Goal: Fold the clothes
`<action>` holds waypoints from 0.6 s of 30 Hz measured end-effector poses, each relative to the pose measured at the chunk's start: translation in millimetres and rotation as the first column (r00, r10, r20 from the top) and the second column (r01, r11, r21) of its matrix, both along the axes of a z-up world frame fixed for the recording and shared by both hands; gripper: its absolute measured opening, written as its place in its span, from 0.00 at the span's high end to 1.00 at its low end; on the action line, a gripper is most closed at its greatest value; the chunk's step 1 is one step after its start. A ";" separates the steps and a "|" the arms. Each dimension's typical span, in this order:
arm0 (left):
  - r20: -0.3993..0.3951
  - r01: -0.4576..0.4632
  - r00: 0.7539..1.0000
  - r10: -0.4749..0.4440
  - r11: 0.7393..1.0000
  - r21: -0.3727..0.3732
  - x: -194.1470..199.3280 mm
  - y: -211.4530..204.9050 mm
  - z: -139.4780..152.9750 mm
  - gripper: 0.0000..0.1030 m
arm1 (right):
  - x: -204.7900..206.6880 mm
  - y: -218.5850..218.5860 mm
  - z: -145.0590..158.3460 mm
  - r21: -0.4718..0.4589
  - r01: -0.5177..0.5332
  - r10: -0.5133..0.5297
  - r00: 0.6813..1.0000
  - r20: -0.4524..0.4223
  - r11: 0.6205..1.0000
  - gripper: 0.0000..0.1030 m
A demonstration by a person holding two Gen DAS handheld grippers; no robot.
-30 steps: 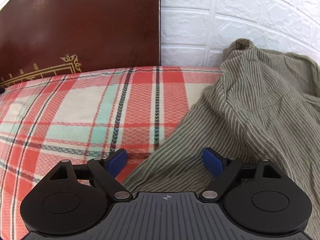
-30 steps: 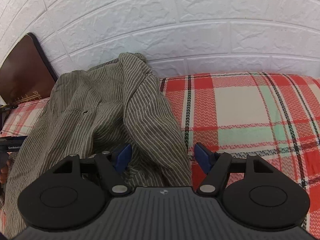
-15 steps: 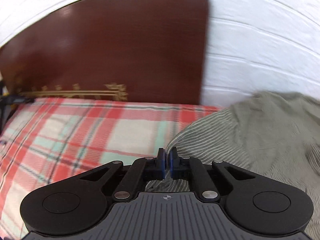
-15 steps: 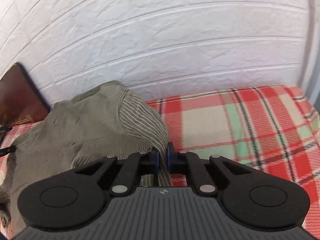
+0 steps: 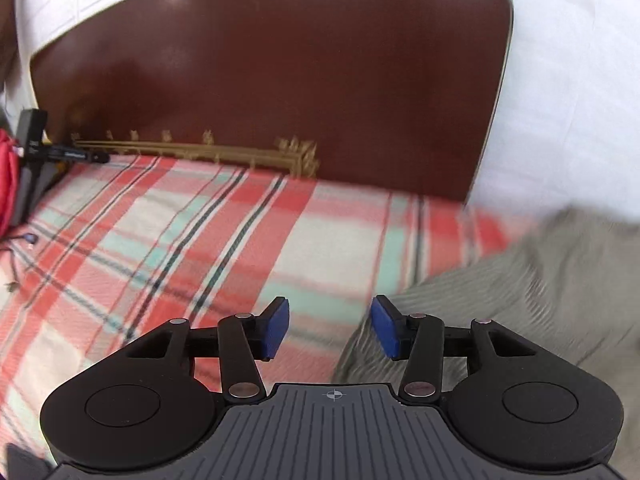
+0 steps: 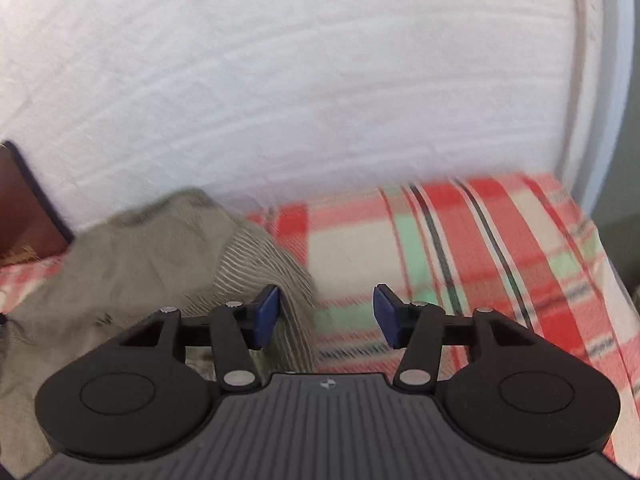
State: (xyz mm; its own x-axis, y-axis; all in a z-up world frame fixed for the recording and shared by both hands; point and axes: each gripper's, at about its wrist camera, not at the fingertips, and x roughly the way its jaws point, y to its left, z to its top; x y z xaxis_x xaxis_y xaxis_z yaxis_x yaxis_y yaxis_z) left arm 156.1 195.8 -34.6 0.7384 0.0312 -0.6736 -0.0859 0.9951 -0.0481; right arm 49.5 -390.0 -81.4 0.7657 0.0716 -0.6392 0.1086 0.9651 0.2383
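Garment (image 5: 532, 280) released, both hand-held grippers reopened, raised

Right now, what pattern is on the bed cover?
A red, cream and mint plaid bed cover, clearest in the left wrist view.

Plaid bedsheet (image 5: 328, 248), dark wood headboard (image 5: 280, 80), white brick wall (image 6: 280, 80).

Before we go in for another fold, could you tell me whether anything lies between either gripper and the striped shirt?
Nothing visible does. Both grippers' jaws have just been opening and hold nothing. The left gripper hangs over bare plaid bedcover with the striped shirt just beside it; the right gripper has the shirt's edge at its inner finger.
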 end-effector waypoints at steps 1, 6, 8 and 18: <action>0.013 0.023 1.000 -0.023 1.000 -0.005 3.4 -5.0 3.4 0.36 | 4.5 5.0 6.5 -0.006 -0.021 0.021 1.000 0.021 1.000 0.37; 0.039 0.171 0.984 -0.175 0.982 0.084 23.6 -58.2 6.8 0.17 | 38.7 32.7 21.0 -0.082 -0.106 0.109 0.993 0.042 0.991 0.31; 0.012 0.216 0.976 -0.219 0.969 0.121 36.7 -78.3 -1.5 0.17 | 51.0 39.2 18.5 -0.105 -0.130 0.133 0.991 0.024 0.986 0.31; -0.106 0.287 0.955 -0.277 0.953 0.100 79.3 -109.6 -54.1 0.17 | 97.1 37.2 -28.4 -0.057 -0.194 0.189 0.978 -0.083 0.979 0.31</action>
State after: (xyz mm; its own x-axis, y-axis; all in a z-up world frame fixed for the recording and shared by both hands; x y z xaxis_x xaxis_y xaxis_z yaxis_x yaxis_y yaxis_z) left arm 235.4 86.2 -88.7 0.6652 -0.0899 -0.7413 0.2003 0.9778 0.0611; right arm 146.6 -352.8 -109.8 0.6899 0.1691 -0.7039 -0.0641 0.9828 0.1733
